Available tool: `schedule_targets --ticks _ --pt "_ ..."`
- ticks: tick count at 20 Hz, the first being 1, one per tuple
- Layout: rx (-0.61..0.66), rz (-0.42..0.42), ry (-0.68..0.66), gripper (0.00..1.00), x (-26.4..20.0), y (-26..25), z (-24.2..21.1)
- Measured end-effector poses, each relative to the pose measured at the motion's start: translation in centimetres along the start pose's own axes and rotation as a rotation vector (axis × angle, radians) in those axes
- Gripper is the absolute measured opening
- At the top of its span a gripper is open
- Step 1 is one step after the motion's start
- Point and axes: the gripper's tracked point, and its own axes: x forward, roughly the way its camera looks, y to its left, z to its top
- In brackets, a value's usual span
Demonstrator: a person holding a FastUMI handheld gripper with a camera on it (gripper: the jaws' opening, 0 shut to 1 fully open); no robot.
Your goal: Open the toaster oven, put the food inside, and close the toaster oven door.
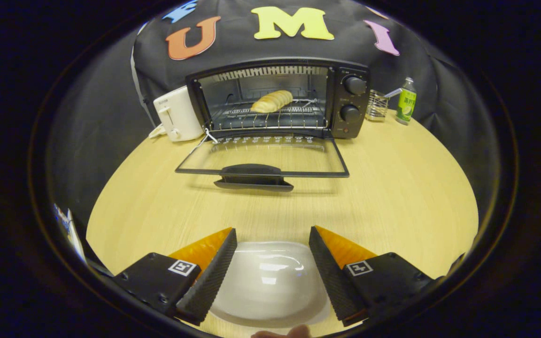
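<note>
Above a white plate (270,281), fingers (214,263) spread wide and holding nothing, bread (272,101) inside the open toaster oven (345,112) beyond

The camera rides low on the tongs (273,234), looking along the tabletop (392,197) at the far-edge oven (277,101) (well apart, door facing it).

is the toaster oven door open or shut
Open: the door lies folded down flat over the table, the bread sits on the rack inside, and the open gripper hovers well short of it.
</note>
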Motion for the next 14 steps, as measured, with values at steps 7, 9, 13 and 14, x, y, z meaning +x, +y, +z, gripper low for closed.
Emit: schedule_targets --ticks 7,9,13,14 --pt "0.007 -0.015 0.018 1.0 1.5 0.1 0.1" --pt "0.017 -0.02 0.019 1.0 2.0 0.0 0.4" --pt "0.011 -0.035 0.018 1.0 3.6 0.1 1.9" --pt "0.006 -0.042 0.013 1.0 4.0 0.3 2.2"
